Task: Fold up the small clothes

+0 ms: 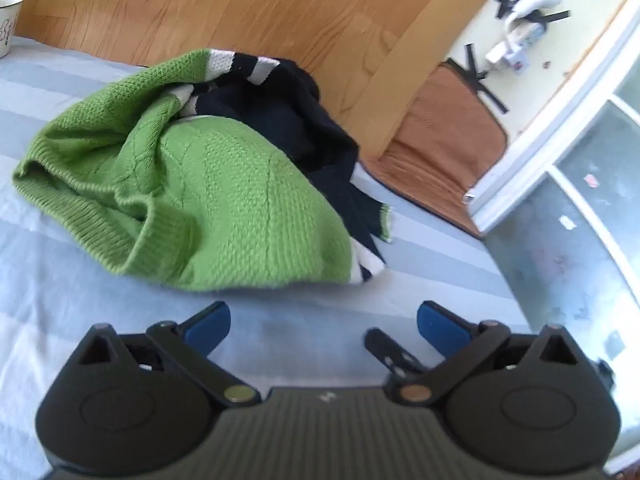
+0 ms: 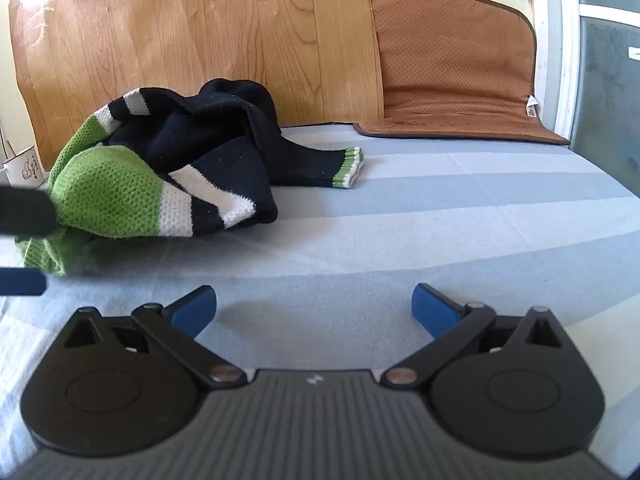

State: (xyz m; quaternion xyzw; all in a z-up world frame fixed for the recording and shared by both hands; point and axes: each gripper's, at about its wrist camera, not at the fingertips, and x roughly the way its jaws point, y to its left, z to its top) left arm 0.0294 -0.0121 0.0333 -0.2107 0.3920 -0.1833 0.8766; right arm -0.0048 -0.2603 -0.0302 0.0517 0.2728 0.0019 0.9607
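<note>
While both sets of blue-padded fingers stand spread as wide as they go, nothing lies between them; the left gripper (image 1: 323,326) hovers over bare cloth just short of the sweater's green hem, and the right gripper (image 2: 314,308) hangs over the striped sheet (image 2: 440,208) with the garment well off to its left. Beyond the pads, the knitted sweater (image 1: 208,184) sits crumpled in a heap on the pale blue sheet, green body toward the left gripper, navy part with white bands behind it; one navy sleeve (image 2: 320,164) trails out to the right, its green-and-white cuff flat on the sheet. Farther back a wood-grain board (image 2: 192,32) leans upright; beside it rests a brown cushion (image 2: 452,64); a white enamel mug (image 2: 22,168) stands at the far left.
</note>
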